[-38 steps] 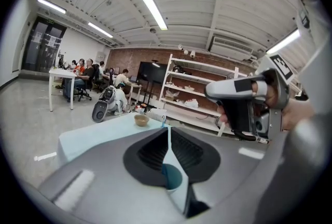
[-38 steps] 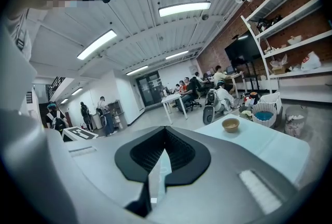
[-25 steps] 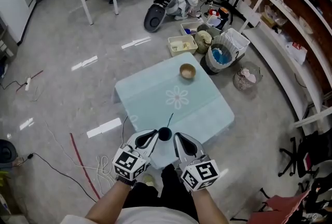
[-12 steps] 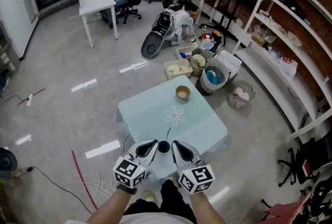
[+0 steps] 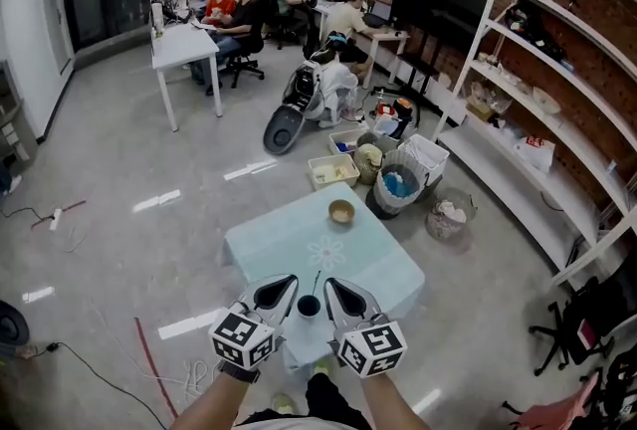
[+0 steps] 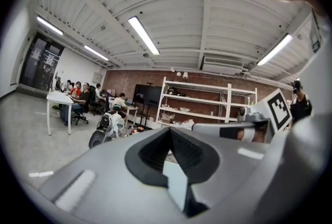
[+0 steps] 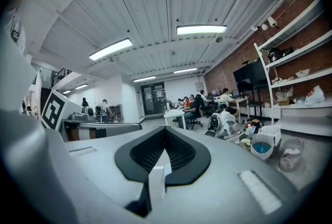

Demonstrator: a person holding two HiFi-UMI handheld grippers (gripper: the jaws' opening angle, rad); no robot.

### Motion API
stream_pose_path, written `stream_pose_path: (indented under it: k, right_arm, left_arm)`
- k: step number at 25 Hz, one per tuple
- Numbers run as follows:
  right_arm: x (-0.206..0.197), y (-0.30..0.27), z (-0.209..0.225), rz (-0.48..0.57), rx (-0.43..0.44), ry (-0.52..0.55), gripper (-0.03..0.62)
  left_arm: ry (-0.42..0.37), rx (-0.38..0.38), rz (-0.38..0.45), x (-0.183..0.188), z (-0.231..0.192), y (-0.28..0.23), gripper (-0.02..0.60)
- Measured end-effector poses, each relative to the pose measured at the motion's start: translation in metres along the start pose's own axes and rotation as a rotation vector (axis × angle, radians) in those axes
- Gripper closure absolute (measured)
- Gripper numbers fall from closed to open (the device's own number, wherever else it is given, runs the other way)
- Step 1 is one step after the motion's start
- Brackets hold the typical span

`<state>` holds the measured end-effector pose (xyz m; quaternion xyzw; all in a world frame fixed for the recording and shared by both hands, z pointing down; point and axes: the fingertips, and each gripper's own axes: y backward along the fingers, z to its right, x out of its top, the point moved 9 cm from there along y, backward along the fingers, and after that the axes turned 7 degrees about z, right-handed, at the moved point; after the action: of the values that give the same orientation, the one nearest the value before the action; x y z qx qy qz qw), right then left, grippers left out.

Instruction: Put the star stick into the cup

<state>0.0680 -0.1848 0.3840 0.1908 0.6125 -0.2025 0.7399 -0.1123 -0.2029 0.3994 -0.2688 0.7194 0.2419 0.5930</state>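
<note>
The left gripper (image 5: 280,287) and the right gripper (image 5: 336,291) sit side by side at the near edge of the surface (image 5: 373,264). The surface is a small square one with a pale blue-green cover and a white flower (image 5: 326,253) in the middle.

A small dark cup (image 5: 309,307) stands right between the two grippers, close to both of them. I cannot tell if they touch it. The star stick (image 5: 316,282) is in the cup. It is a thin dark stick that pokes up out of the cup and leans a little away from the person. The star is too small to see.

The left fingers (image 6: 150,153) are closed together at their tips, and nothing is between them. The right fingers (image 7: 150,153) are closed together too, with nothing in them. Both grippers point up toward the room and the ceiling, so the cup and stick lie off to the side of each gripper and not inside its fingers.

A little tan bowl (image 5: 341,211) sits at the far edge of the surface, well apart from the cup. Past it, baskets (image 5: 398,187) stand on the floor near a tall white shelf (image 5: 528,109). People (image 5: 239,10) sit at desks far back in the room.
</note>
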Motion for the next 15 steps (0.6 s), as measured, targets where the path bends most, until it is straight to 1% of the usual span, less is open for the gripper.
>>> stream_pose_path:
  k: [7,15]
  right_arm:
    - [0.032,0.001,-0.007,0.049,0.014,0.04,0.583]
    - [0.046,0.004,-0.017,0.066,0.017,0.079,0.583]
  left_arm:
    - [-0.016,-0.017,0.035,0.03,0.012,0.001,0.575]
    - [-0.029,-0.021,0.056,0.046,0.019,0.007,0.575]
